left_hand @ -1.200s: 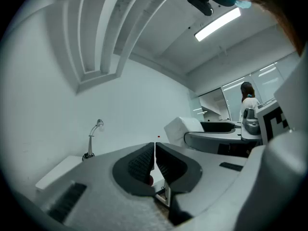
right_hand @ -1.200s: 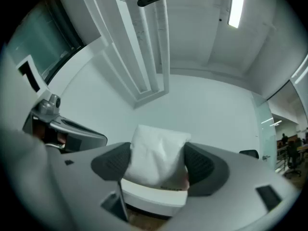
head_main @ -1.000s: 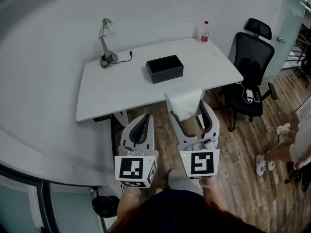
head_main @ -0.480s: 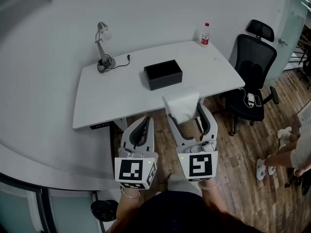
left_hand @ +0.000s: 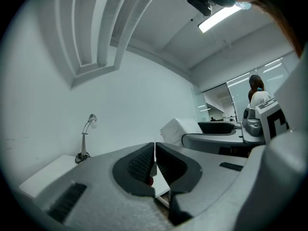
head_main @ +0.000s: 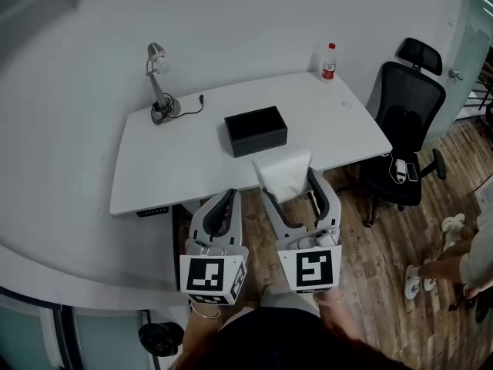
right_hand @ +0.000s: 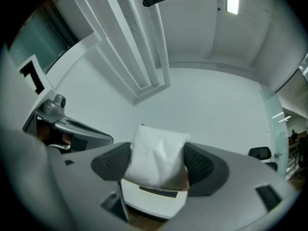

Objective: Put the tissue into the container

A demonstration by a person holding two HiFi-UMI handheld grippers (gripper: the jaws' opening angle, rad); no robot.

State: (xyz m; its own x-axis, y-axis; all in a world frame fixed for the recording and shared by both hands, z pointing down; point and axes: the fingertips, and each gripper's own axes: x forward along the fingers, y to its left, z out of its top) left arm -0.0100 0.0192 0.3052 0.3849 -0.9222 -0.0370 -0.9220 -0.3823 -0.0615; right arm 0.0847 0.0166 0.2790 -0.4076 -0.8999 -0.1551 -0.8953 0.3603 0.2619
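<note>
Right gripper (head_main: pixel 291 185): fingers (right_hand: pixel 204 165) closed on the tissue (head_main: pixel 283 172), a soft white pack. It is pinched from both sides at its lower half, and most of it stands proud above the fingertips.
Left gripper (head_main: pixel 222 206): fingers (left_hand: pixel 139 165) pressed together, nothing between them. It is held low, in front of the desk (head_main: pixel 177 153).
The tissue is carried in the air at about the desk's near edge, short of the container (head_main: pixel 256 129). This black box stands near the middle of the desk, apart from both grippers.

Risks, as judged from this state:
- An early release. The pack would land on the desk in front of the container, or on the floor past the near edge.
- Slip. The pack is soft and gripped low, so it may be squeezed out of the pads or tilted if swung fast.
- Rim catch. The pack appears close in width to the container's opening. If it is lowered askew, a corner may hang on the rim and the pack be left resting across the top.
- Container shift. The container is not steadied by the left gripper, so a knock from the right gripper could slide it toward the far edge.
</note>
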